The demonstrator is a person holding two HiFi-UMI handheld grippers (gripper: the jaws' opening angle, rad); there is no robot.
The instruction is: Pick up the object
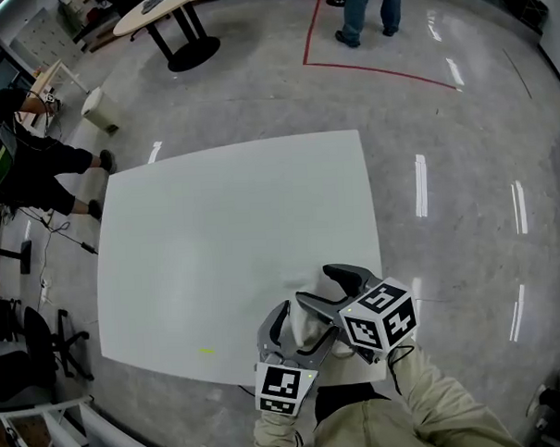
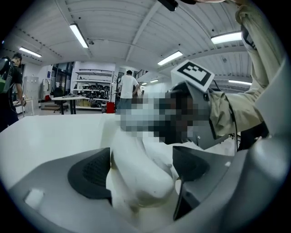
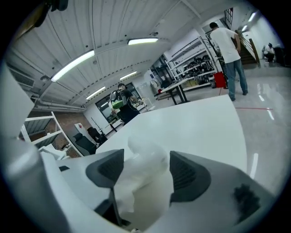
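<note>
Setting: A white table [image 1: 215, 230] stood on a shiny grey floor [image 1: 442, 118] in a large workshop. A person [image 1: 368, 10] stood far off, beyond the table.

Object: A soft-looking, crumpled white object [image 1: 313, 335] lay at the table's near edge, close to the wearer. What it was made of could not be told.

Left gripper: The left gripper [image 1: 289, 327] pointed forward and down at the object. Its fingers [image 2: 91, 173] were spread wide, one on each side of the rounded white lump. One pad sat just beside it, perhaps brushing it, but the fingers were not squeezing it.

Right gripper: The right gripper [image 1: 331, 292] came in from the other side, just beside the left one. Its fingers [image 3: 188, 175] were also released and wide apart, with the thin, crinkled part of the object standing between them, ungripped.

Step in hand: This looked like the moment just before the grasp. Both tools were placed around the object, and it was not yet lifted.

Next move: The fingers would likely need to close gently, then lift straight up. Because the object looked soft, it might crumple or slip, so a hold low down and near its middle seemed wise.
</note>
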